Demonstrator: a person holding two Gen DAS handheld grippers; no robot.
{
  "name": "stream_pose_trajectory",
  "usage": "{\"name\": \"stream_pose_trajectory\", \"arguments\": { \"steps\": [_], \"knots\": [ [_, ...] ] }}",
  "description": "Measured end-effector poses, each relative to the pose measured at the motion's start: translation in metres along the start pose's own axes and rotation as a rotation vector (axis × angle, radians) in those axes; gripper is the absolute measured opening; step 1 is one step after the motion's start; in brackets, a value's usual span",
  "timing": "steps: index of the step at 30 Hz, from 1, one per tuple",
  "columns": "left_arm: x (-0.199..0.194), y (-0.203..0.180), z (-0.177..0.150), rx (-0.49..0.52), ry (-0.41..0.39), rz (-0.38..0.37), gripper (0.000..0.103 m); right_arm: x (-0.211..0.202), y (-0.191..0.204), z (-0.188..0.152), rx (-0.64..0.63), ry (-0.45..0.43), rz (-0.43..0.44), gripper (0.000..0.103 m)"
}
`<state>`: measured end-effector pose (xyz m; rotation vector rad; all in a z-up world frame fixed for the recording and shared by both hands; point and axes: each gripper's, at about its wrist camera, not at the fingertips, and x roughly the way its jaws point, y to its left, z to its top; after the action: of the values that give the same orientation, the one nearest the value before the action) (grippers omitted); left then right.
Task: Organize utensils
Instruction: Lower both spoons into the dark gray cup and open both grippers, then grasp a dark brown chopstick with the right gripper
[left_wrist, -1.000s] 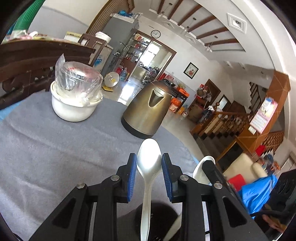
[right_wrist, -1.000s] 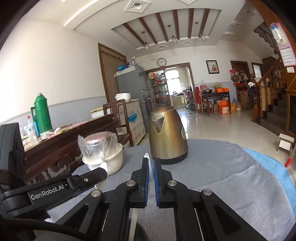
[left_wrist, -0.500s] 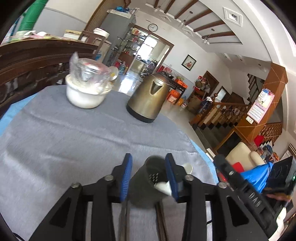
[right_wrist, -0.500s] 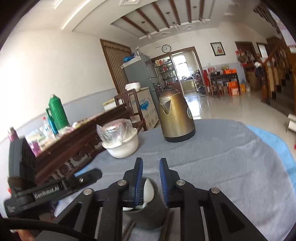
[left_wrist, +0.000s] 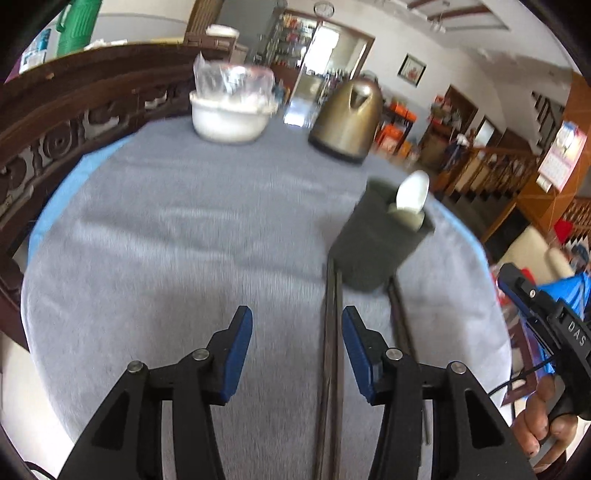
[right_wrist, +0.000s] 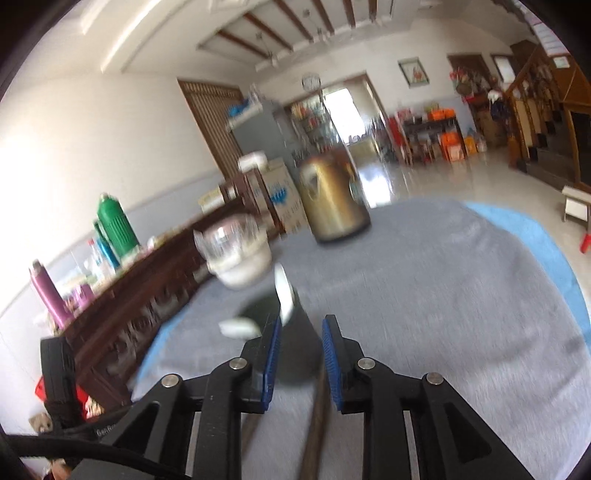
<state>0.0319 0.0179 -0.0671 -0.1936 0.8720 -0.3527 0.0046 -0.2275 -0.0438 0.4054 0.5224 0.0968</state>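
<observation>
Left wrist view: both tools, left (left_wrist: 297, 341) and right (right_wrist: 300, 354), gape empty, spoons (left_wrist: 412, 194) in the holder (left_wrist: 376, 243).

White walls (right_wrist: 92, 122); beamed ceiling (right_wrist: 295, 26); glossy tiled floor (right_wrist: 461, 181); carved dark-wood sideboard (left_wrist: 74, 110); wooden staircase (right_wrist: 543, 122)

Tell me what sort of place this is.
Most likely a lived-in home, an open living and dining room: a cloth-covered table with a kettle, a wooden staircase, and a wall clock by the doorway.
</observation>
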Motion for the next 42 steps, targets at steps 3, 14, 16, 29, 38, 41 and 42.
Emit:
{"name": "stream_pose_trajectory", "arguments": {
  "steps": [3, 14, 16, 29, 38, 41, 42],
  "knots": [
    [0.010, -0.002, -0.004, 0.010, 0.044, 0.002, 0.051, 0.014, -0.010, -0.014, 0.005, 0.118, -0.022, 0.024],
    [0.039, -0.005, -0.012, 0.058, 0.160, 0.024, 0.050, 0.061, -0.022, -0.042, 0.065, 0.326, -0.012, 0.018],
    [0.043, -0.005, -0.015, 0.070, 0.173, 0.042, 0.047, 0.066, -0.021, -0.047, 0.064, 0.347, -0.018, 0.016],
    [0.047, -0.005, -0.011, 0.109, 0.169, 0.092, 0.023, 0.067, -0.026, -0.052, 0.039, 0.415, -0.092, 0.006],
    [0.042, 0.003, -0.014, 0.091, 0.175, 0.074, 0.019, 0.035, -0.059, -0.056, 0.207, 0.413, -0.074, 0.006],
    [0.038, 0.004, -0.014, 0.078, 0.178, 0.046, 0.019, 0.026, -0.063, -0.059, 0.201, 0.411, -0.096, 0.006],
    [0.038, 0.003, -0.014, 0.076, 0.176, 0.032, 0.020, 0.024, -0.064, -0.060, 0.190, 0.409, -0.115, 0.006]
  ]
}}
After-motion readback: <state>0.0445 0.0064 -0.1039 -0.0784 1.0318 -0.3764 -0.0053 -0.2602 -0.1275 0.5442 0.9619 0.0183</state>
